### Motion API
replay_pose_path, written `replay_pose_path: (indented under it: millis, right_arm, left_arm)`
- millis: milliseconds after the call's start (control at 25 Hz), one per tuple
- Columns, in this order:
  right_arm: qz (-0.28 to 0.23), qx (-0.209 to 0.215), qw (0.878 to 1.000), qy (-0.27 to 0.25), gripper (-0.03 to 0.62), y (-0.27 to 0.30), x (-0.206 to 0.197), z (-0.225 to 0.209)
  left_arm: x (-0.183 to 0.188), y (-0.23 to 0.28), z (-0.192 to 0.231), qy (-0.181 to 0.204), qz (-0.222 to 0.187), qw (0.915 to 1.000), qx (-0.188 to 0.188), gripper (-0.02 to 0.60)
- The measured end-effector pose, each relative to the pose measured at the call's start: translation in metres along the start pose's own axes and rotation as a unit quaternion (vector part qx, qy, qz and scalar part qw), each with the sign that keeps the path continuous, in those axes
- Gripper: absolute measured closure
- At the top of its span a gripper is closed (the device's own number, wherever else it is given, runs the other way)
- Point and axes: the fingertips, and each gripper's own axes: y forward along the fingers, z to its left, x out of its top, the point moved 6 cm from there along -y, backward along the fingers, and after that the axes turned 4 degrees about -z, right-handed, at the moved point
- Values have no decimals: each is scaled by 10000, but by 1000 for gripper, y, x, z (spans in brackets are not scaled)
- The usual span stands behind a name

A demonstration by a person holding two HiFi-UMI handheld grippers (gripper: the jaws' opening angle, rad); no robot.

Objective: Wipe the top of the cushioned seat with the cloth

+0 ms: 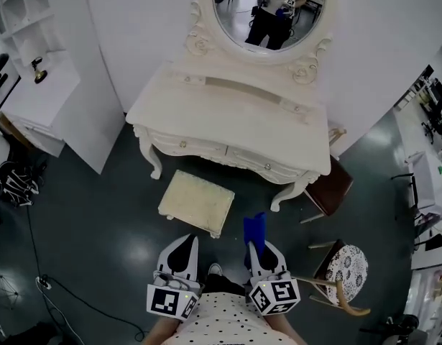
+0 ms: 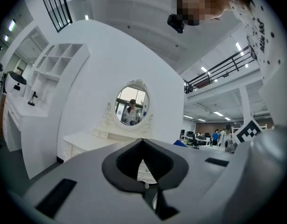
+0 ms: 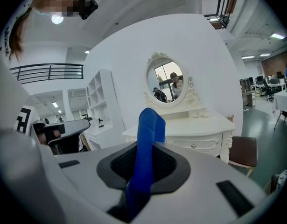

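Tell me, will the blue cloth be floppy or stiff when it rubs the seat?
Probably floppy: the cloth bends in a soft fold above the right gripper pinching it. It looks thin, so likely light. It may bunch up on the padded seat.

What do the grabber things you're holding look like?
Both the left gripper and the right gripper are pale grey-white wedges with dark padded jaws. Each carries a cube of black-and-white square markers at the back. The person wears a white top with small dark dots.

Head view looks down, 2 gripper views level, all sharing the vanity (image 1: 228, 110).
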Motion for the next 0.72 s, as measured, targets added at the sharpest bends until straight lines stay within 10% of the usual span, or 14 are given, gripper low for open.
replay_pose_path:
  millis: [720]
  right_arm:
    - [-247, -904, 9951, 317, 533, 85, 5, 105]
  left_arm:
    - [42, 30, 147, -75, 182, 9957, -906, 583]
